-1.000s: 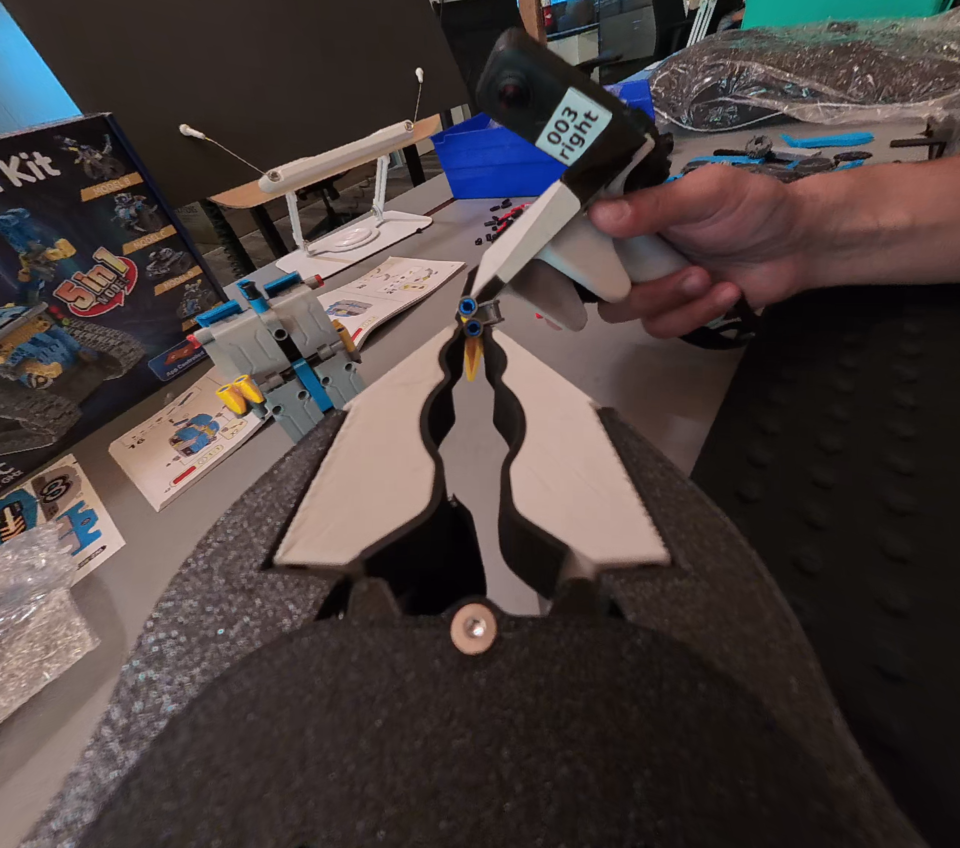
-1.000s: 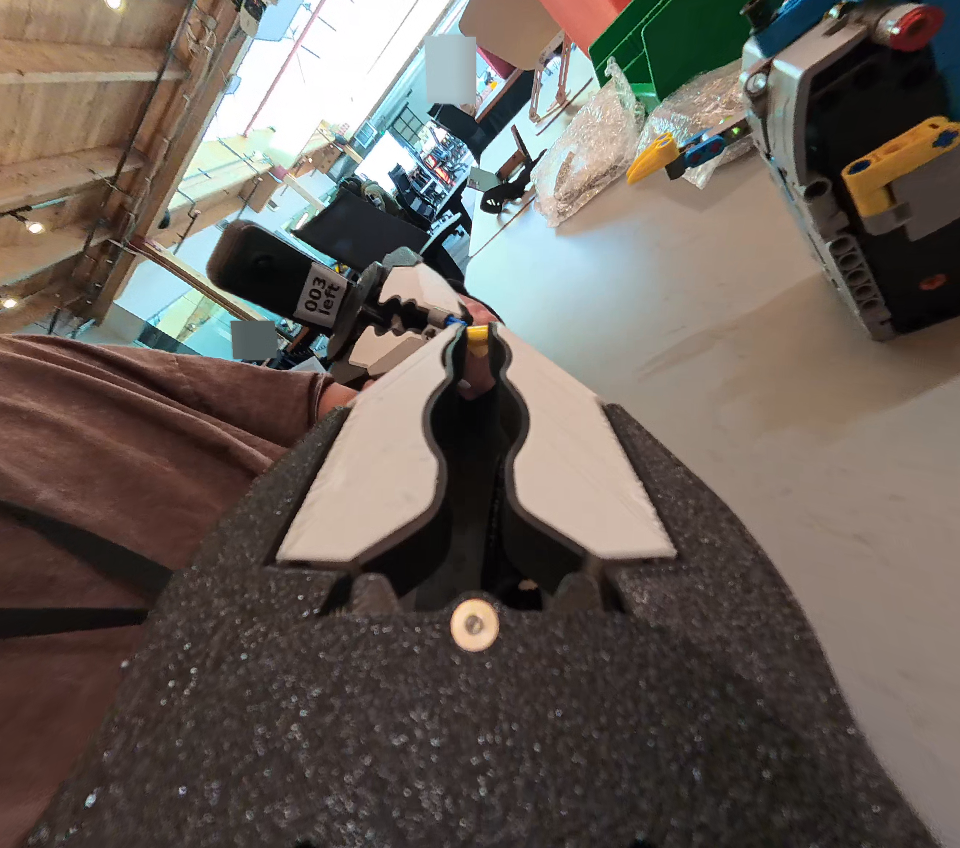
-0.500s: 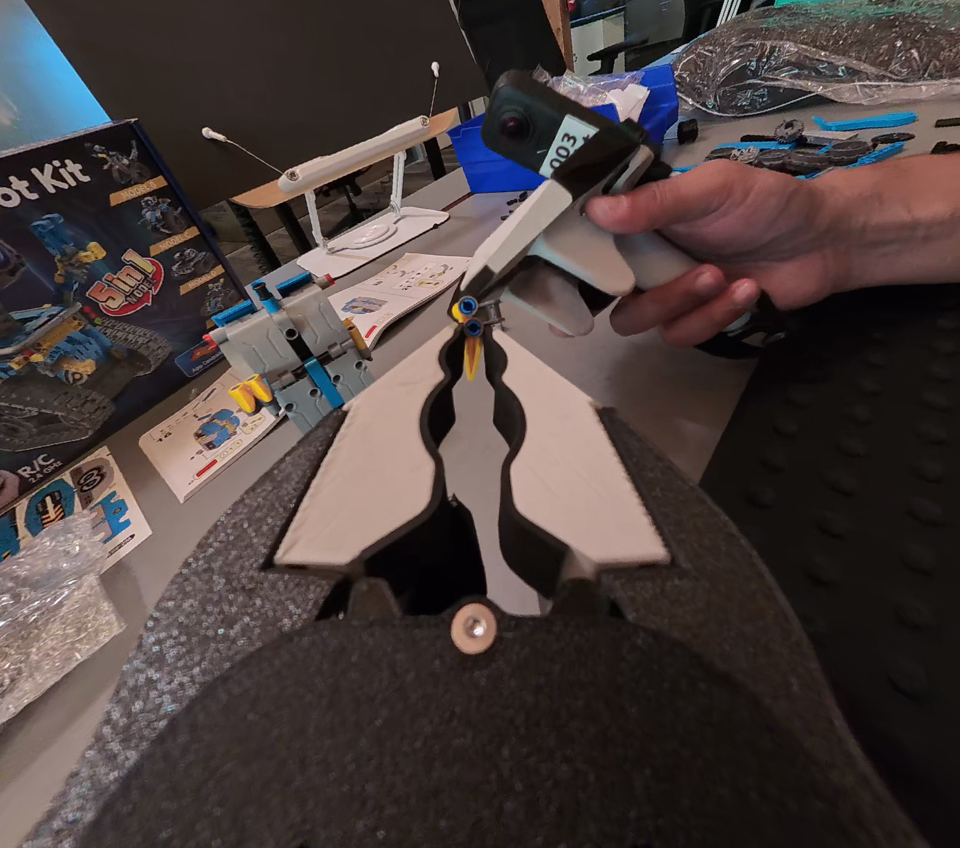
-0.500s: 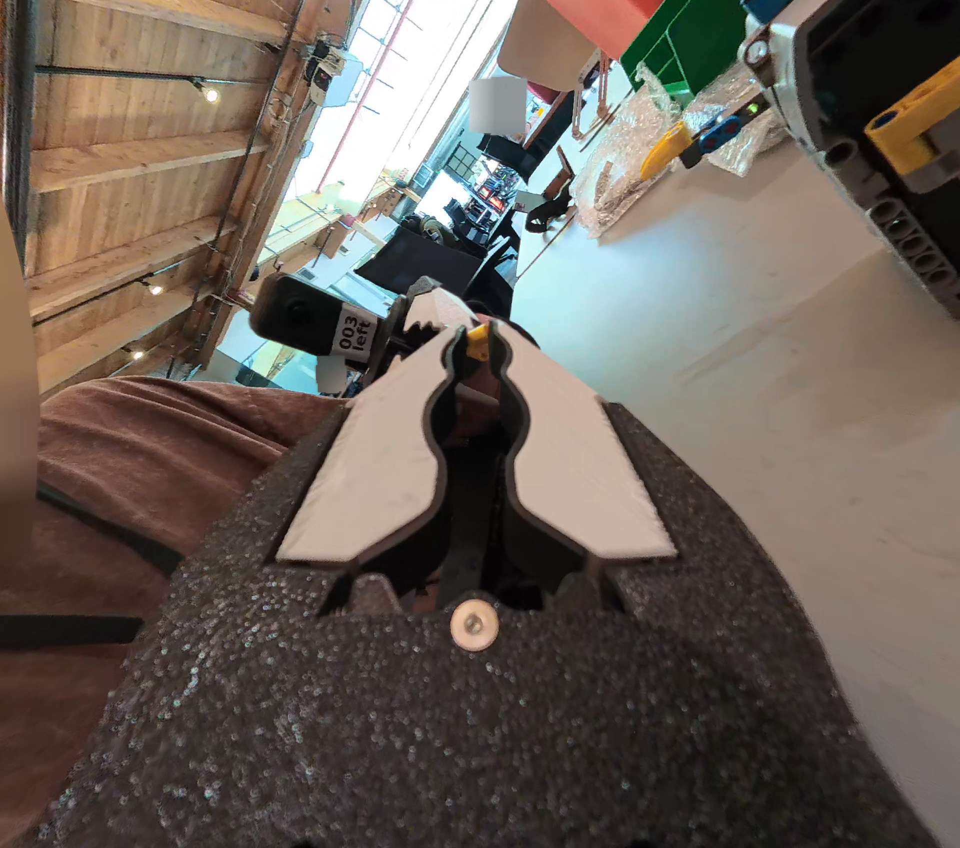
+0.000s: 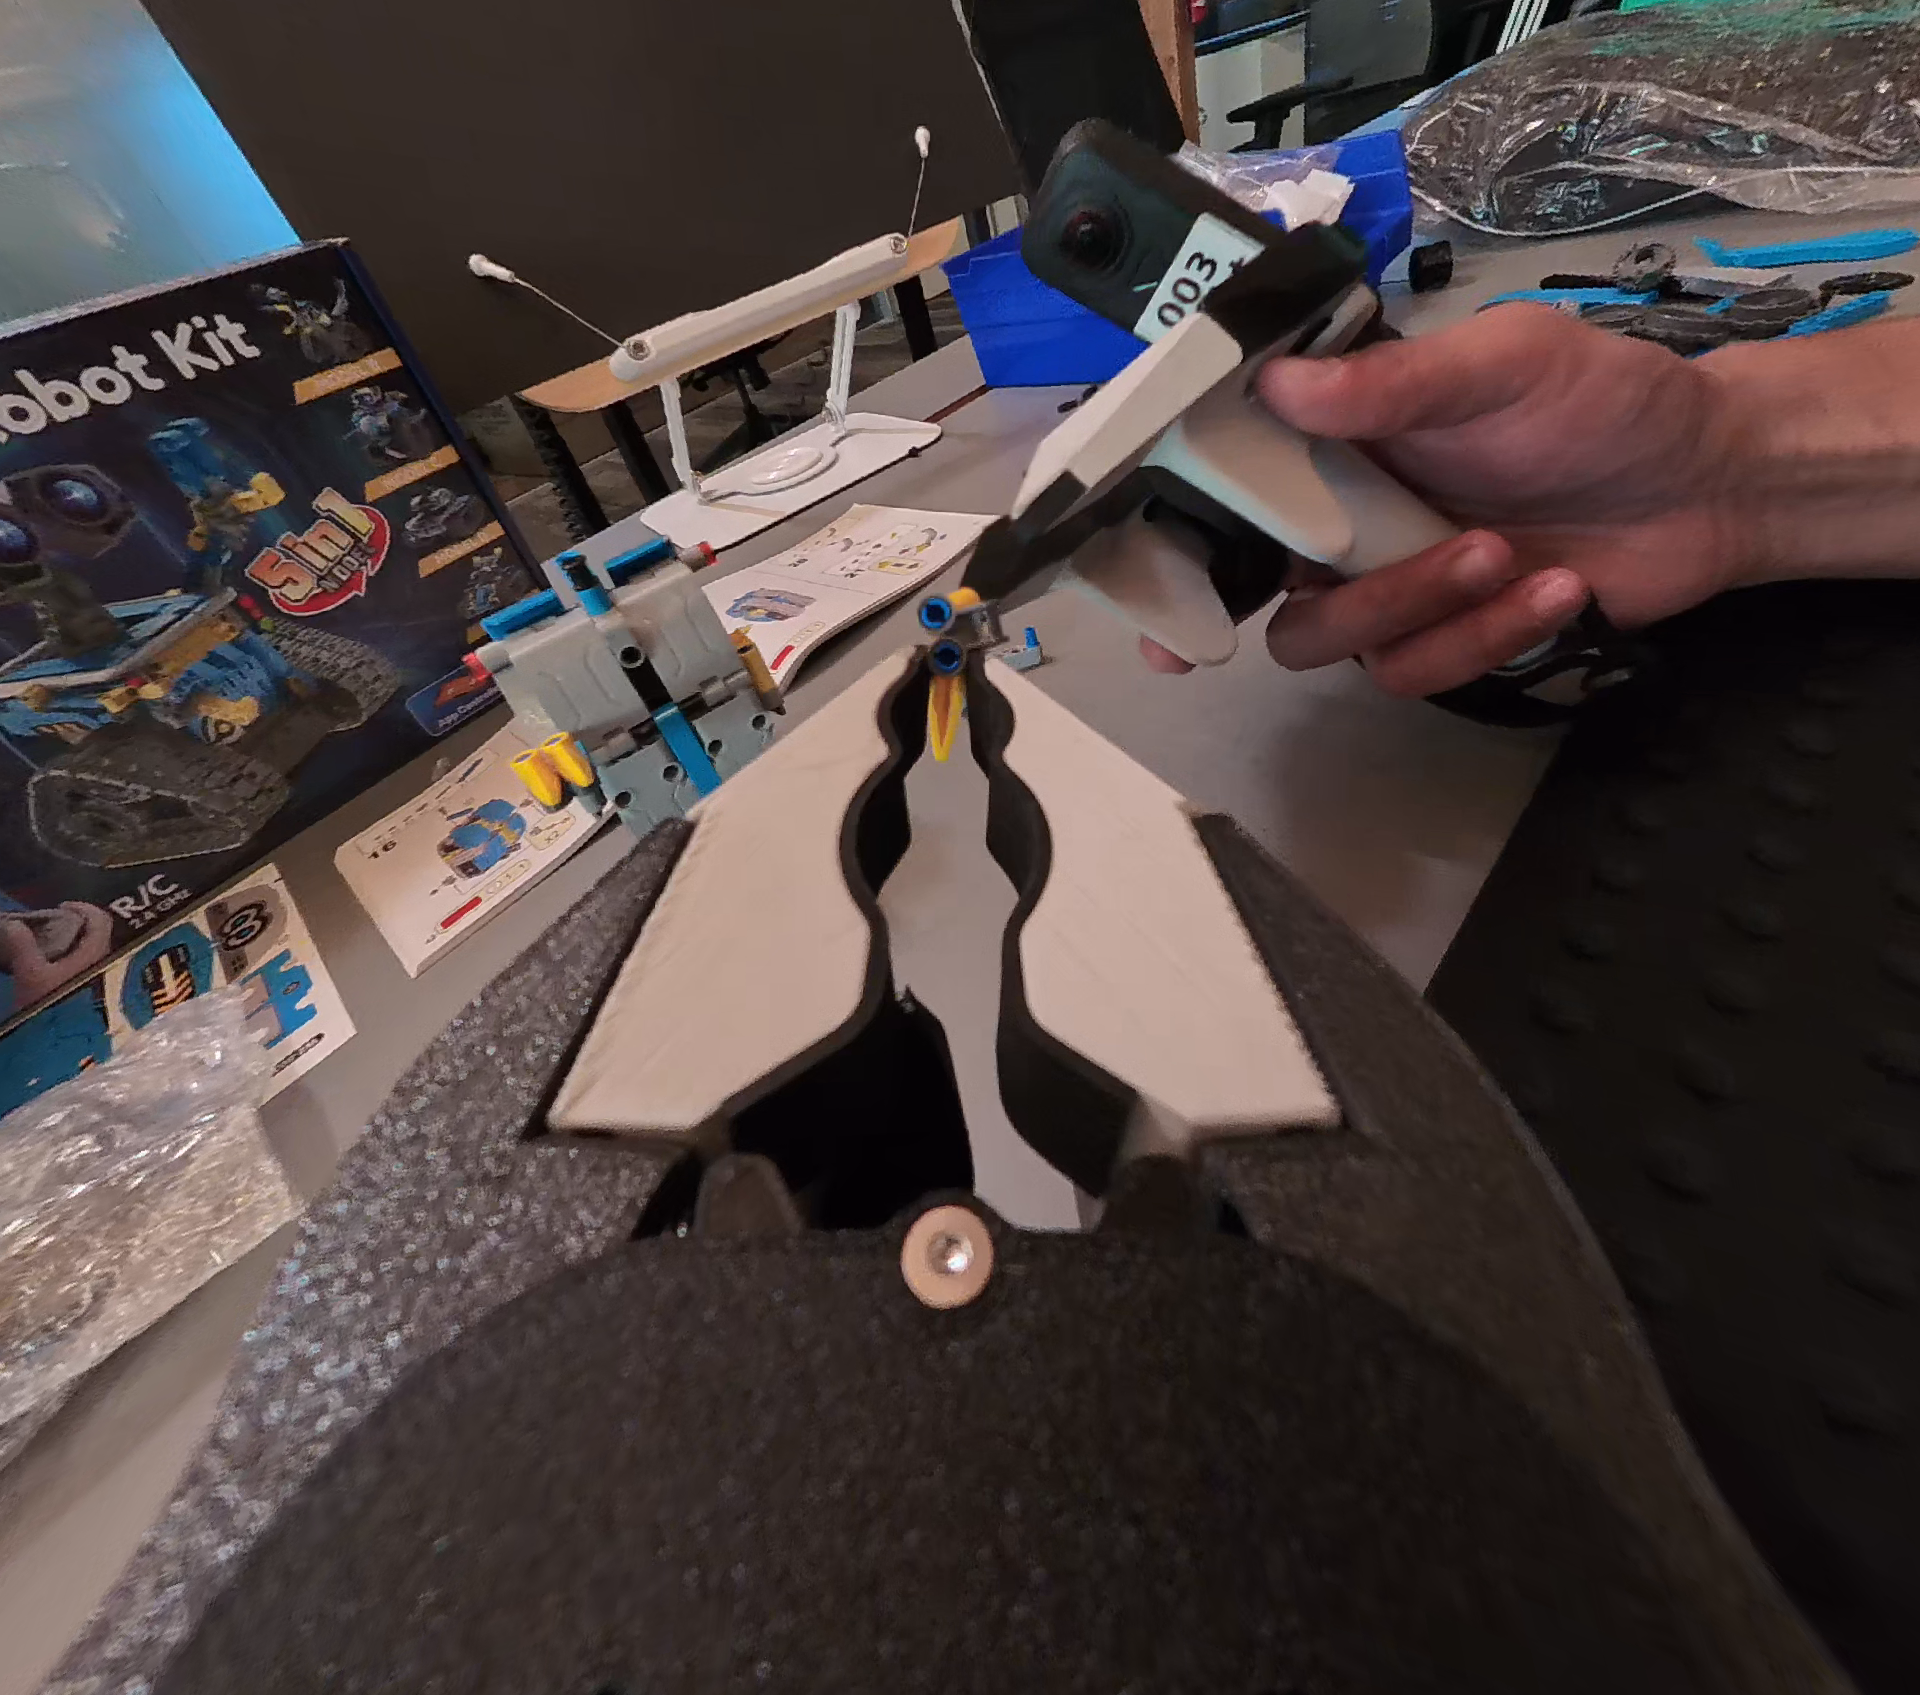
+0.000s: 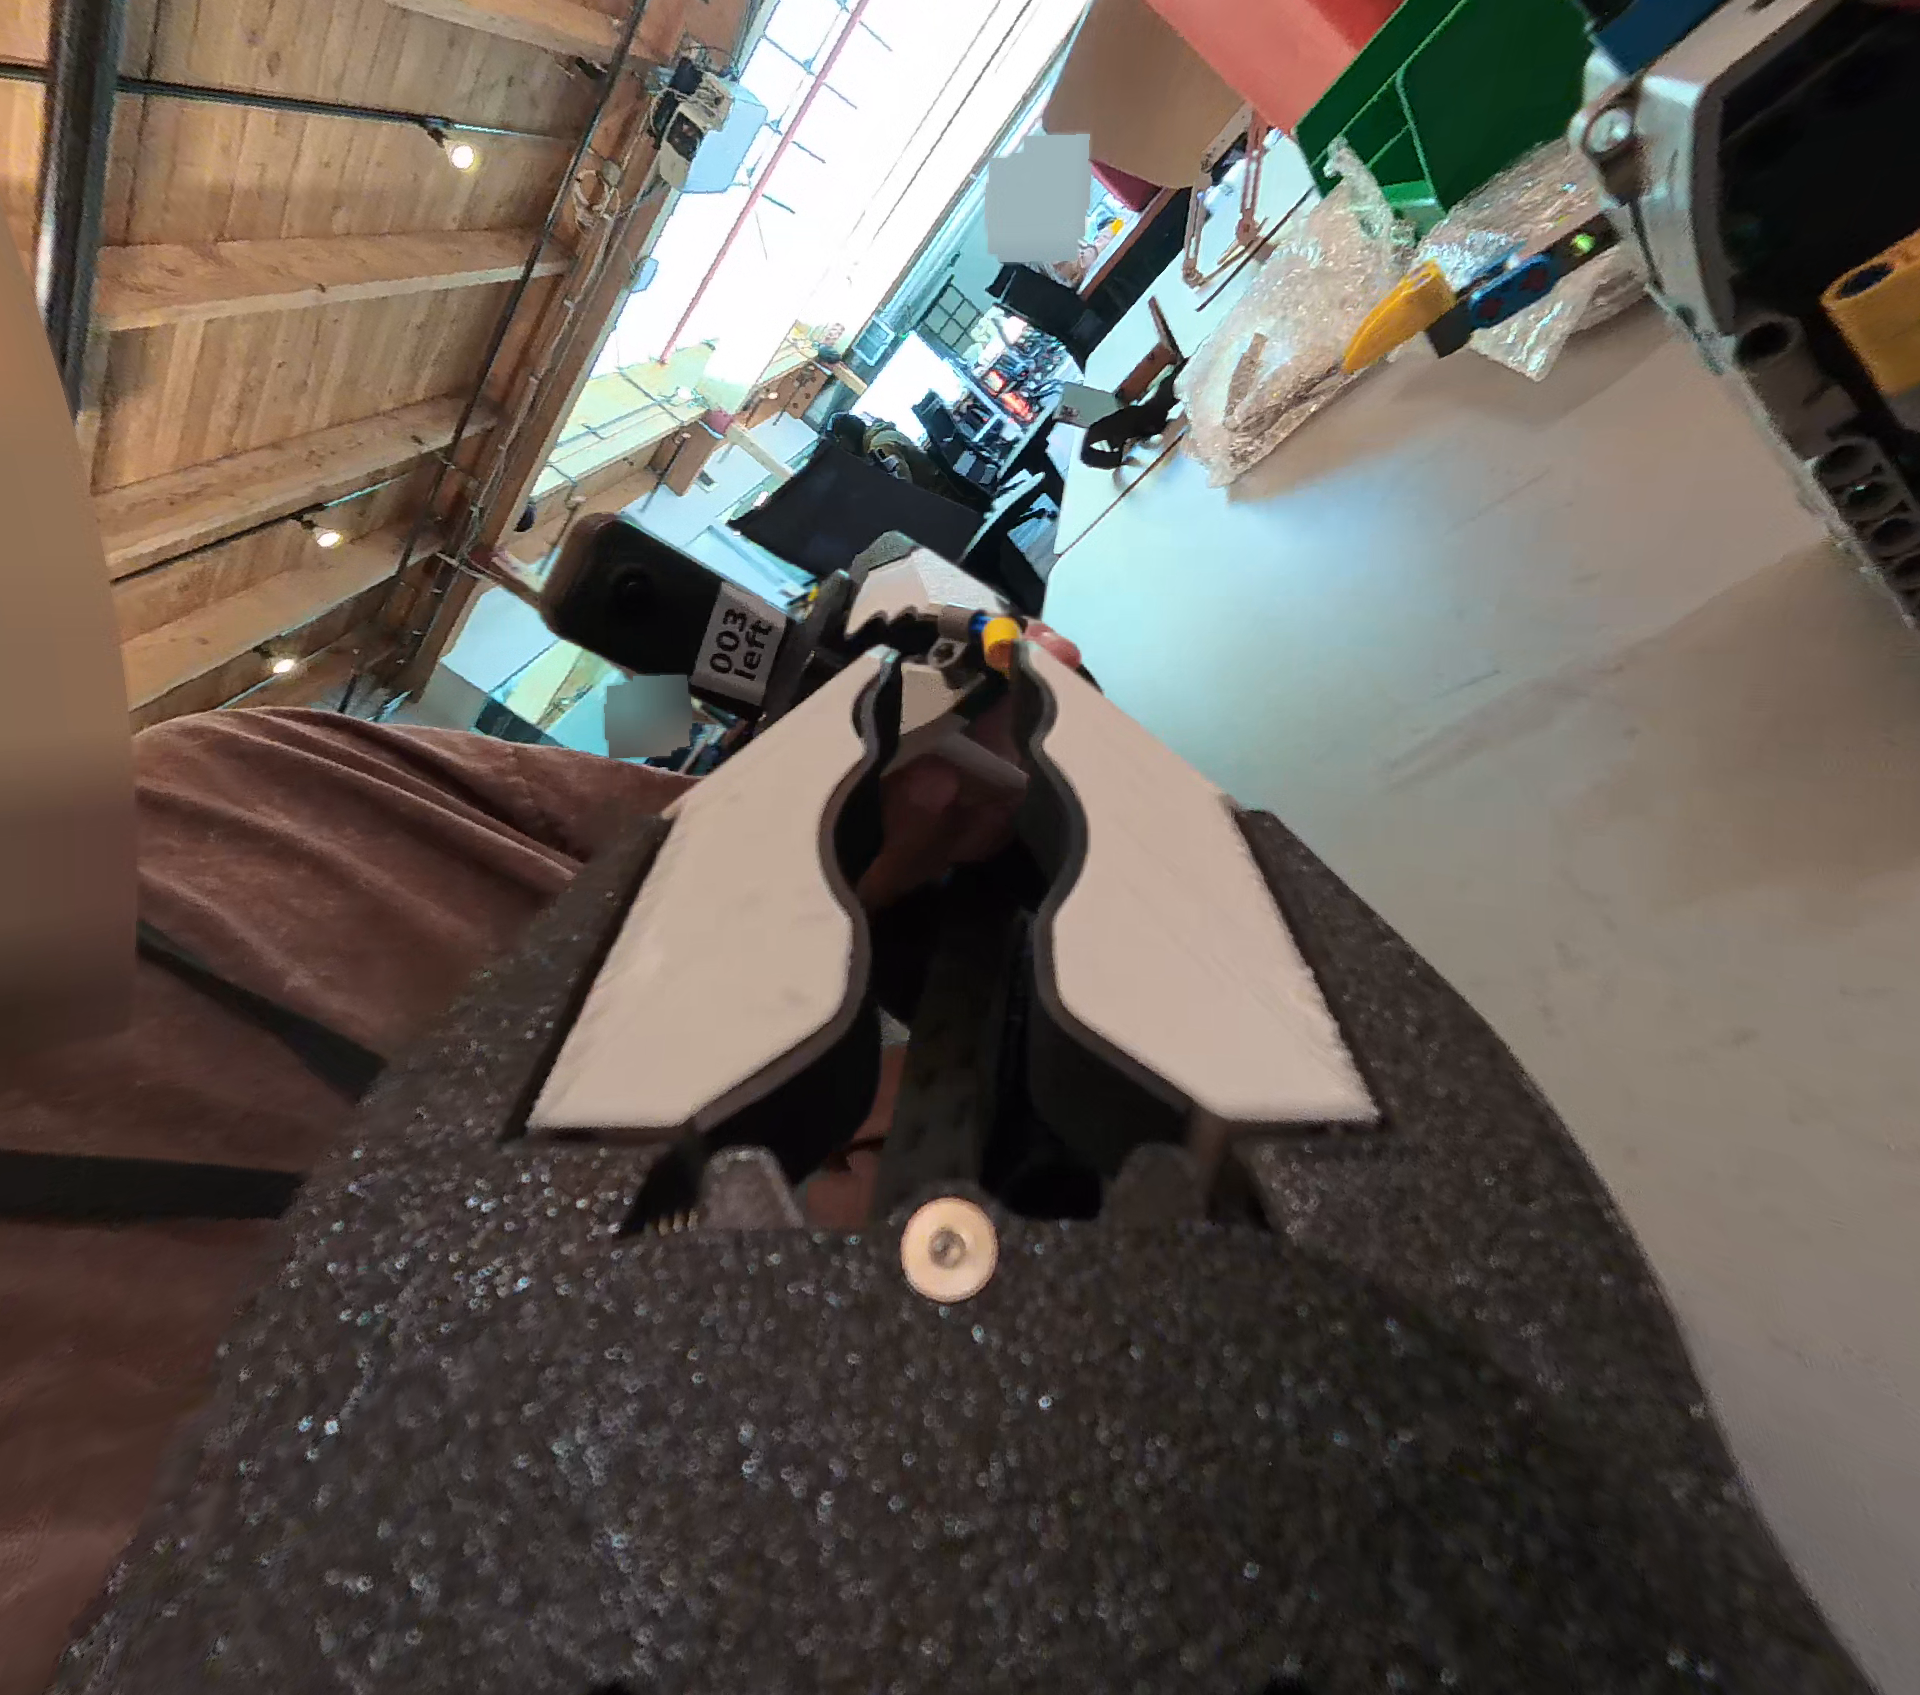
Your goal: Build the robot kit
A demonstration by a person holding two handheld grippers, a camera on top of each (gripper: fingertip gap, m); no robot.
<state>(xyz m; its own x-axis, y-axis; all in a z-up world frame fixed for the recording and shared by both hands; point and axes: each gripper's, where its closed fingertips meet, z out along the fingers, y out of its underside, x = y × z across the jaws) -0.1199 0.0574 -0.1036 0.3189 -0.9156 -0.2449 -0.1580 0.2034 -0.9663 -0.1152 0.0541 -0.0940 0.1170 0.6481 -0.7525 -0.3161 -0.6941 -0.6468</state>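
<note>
In the left wrist view my left gripper [image 5: 948,671] is shut on a small brick assembly [image 5: 943,705]: a yellow pointed piece with blue pins and a grey connector sticking out past the tips. It is held above the grey table [image 5: 1299,772]. The right gripper comes in from the upper right, held by a hand [image 5: 1507,492], and its upper finger [image 5: 1081,450] ends just beside the assembly's yellow and blue end. In the right wrist view my right gripper [image 6: 951,669] is open. The assembly's yellow end [image 6: 1000,629] stands at its right tip, with the fingers spread apart, and the left gripper's fingers [image 6: 914,596] hold it.
A grey and blue model block [image 5: 623,689], instruction booklets [image 5: 831,575], a kit box [image 5: 187,585] and a white stand [image 5: 790,461] lie to the left. A black mat [image 5: 1714,918] is on the right. A larger grey model [image 6: 1818,295] and plastic bags [image 6: 1299,357] show in the right wrist view. Both grippers' tips are close together, under 4 cm apart.
The right gripper's jaws, earlier closed on the assembly's yellow end, have spread apart and let it go. The left gripper keeps its hold; both have drifted slightly.
</note>
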